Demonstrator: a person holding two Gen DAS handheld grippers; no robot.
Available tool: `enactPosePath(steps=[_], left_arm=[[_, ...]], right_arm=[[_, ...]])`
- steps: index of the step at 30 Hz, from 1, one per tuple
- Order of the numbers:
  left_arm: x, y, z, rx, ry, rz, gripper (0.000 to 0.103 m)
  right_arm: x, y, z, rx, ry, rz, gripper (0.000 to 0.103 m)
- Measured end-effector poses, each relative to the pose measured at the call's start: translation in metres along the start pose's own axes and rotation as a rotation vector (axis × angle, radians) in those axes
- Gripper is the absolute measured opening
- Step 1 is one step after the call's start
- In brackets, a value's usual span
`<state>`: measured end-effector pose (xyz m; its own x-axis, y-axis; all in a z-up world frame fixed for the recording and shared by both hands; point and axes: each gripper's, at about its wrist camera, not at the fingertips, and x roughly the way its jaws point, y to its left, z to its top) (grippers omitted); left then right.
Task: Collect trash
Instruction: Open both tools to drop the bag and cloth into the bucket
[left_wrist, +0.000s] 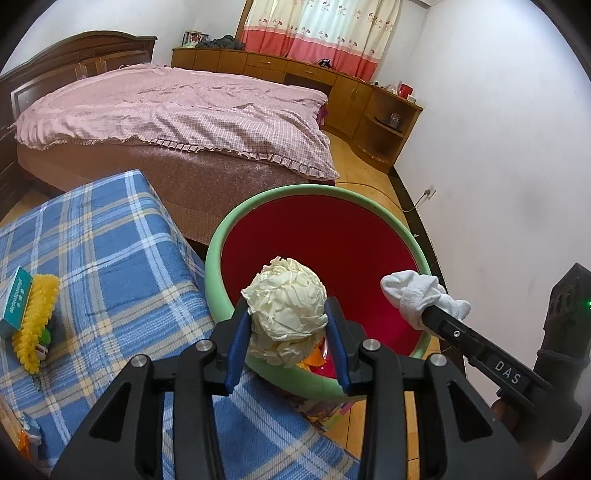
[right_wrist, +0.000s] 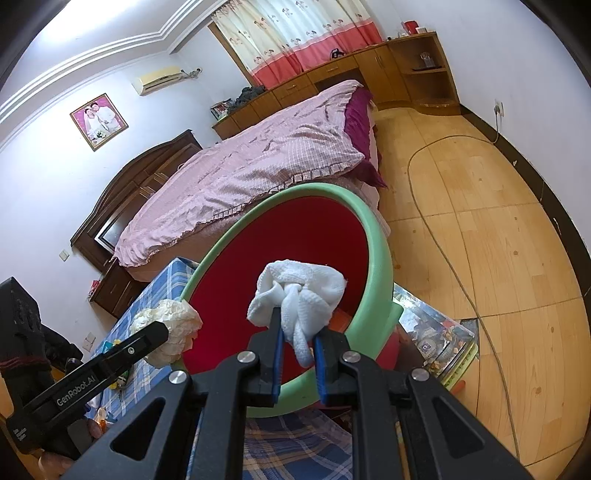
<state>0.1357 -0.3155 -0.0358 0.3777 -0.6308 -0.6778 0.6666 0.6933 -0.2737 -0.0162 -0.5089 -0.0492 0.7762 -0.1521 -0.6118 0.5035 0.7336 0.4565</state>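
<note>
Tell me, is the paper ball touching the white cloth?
Apart. The left wrist view shows red bin interior between the paper ball and the white cloth, each in its own gripper.

pink bed (left_wrist: 177, 110), red-hemmed curtains (left_wrist: 314, 33), wooden cabinets (left_wrist: 354, 92)

A crumpled cream paper ball (left_wrist: 286, 310) sits between my left fingers, over the near rim of the green bin (left_wrist: 221, 254) with its red liner. A bunched white sock (right_wrist: 299, 295) hangs over the bin's mouth.
</note>
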Motion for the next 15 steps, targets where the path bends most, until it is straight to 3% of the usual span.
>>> enactPosePath(steps=[15], left_arm=[[-0.004,0.001,-0.001,-0.029,-0.026,-0.012,0.056]], right_arm=[[0.012,-0.004,-0.003,0.001,0.025,-0.012,0.02]])
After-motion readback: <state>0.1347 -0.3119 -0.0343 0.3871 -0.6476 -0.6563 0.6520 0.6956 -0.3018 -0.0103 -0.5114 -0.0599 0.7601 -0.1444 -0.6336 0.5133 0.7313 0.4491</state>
